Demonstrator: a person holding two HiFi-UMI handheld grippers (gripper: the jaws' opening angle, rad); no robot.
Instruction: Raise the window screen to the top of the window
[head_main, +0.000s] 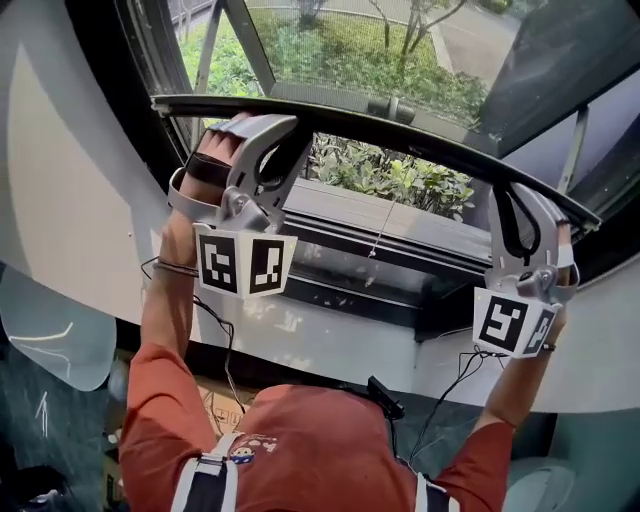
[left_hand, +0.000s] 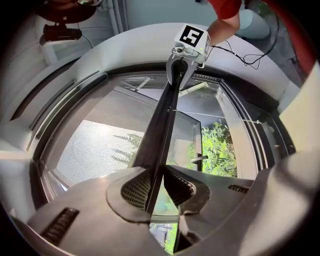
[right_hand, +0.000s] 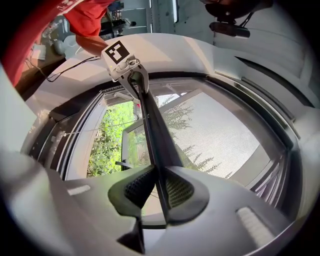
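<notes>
You have the dark bar (head_main: 400, 122) at the bottom of the screen (left_hand: 95, 150) pinched in two spots. Your left gripper (head_main: 268, 125) is clenched on the bar near the left side of the window frame (head_main: 400, 228). Your right gripper (head_main: 520, 200) is clenched on it near the right side. In each gripper view the thin bar runs right between the two pads (left_hand: 132, 190), and the pads squeeze it from both sides.

The bar hangs across the window, up off the bottom edge of the frame. Under the bar you can see green bushes (head_main: 400, 178) outside. Above it is the grey screen.

I think the job is only part done, because the bar does not look like it is at the top edge yet.

Here is what could go wrong:
- One hand could go up faster than the other. Then the bar would tip, and its ends might jam in the sides of the frame.
- The bar is thin and smooth. If you pull toward yourself and not straight up, it could slide out of the pads. Then the screen might drop or snap away.
- A thin string (head_main: 381, 230) hangs near the middle, under the bar. It could catch on something as you lift.
- A hard yank could bend the bar or rip the screen, so lift slow and even
</notes>
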